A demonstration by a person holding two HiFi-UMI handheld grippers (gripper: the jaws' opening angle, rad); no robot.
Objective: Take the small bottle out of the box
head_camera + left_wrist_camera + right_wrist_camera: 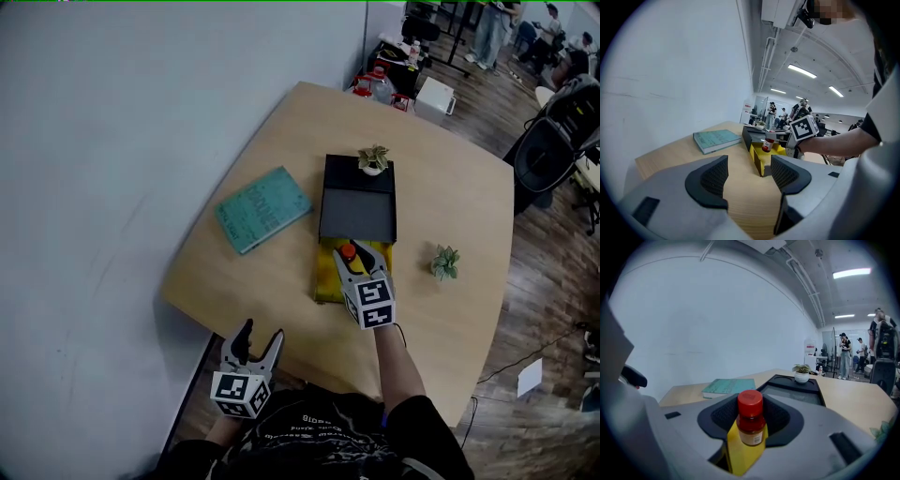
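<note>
Well, small bottle [348, 251] at yellow box [328, 279].

Bottle [348, 251] stands in the box [324, 279]; book [262, 209] left, tray [356, 211] behind (1 plant [373, 159] on it).

Small bottle [750, 420]: red cap, dark brown body, pale label. Box [326, 281]: yellow. Tray [357, 208] beyond it: black. Book [717, 139], ahead of the left tool [749, 174]: teal. Worktop [740, 201]: light wood grain. Left tool: grey, black pads, black-and-white square markers.
</note>
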